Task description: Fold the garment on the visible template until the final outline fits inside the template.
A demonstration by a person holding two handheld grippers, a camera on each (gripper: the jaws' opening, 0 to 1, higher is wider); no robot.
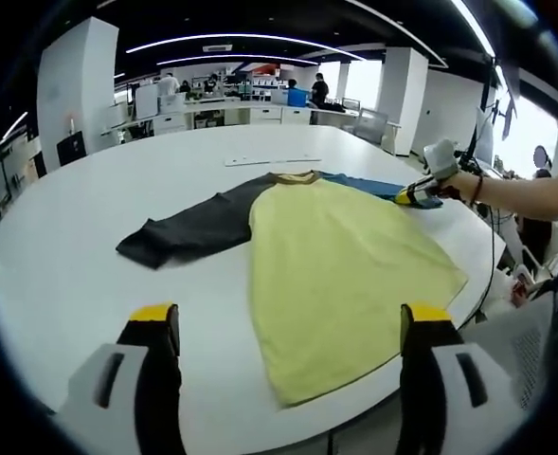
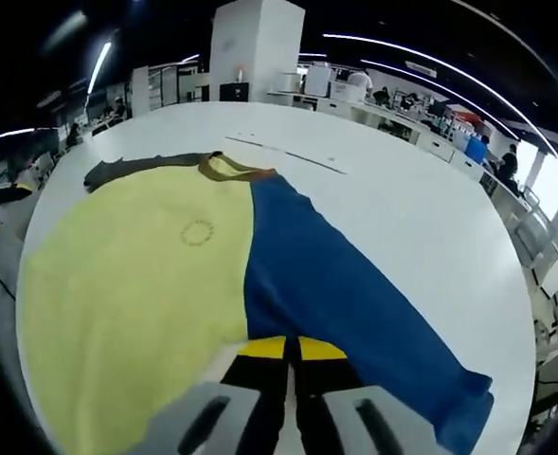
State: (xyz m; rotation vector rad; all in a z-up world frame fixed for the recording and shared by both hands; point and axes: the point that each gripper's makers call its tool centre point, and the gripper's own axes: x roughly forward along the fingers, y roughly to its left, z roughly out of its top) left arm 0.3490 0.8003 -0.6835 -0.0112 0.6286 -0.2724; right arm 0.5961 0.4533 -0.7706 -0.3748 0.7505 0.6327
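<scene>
Left gripper view: the left gripper (image 1: pixel 293 327) hovers wide open above the round white worktop (image 1: pixel 61 275), where the yellow T-shirt with one dark grey and one blue sleeve (image 1: pixel 340 265) lies flat. Right gripper view: the right gripper (image 2: pixel 291 353) is pinched closed on the blue sleeve (image 2: pixel 345 303).

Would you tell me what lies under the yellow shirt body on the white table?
Under the yellow shirt body only the round white table shows around its edges. Any template beneath is covered by the cloth.
</scene>
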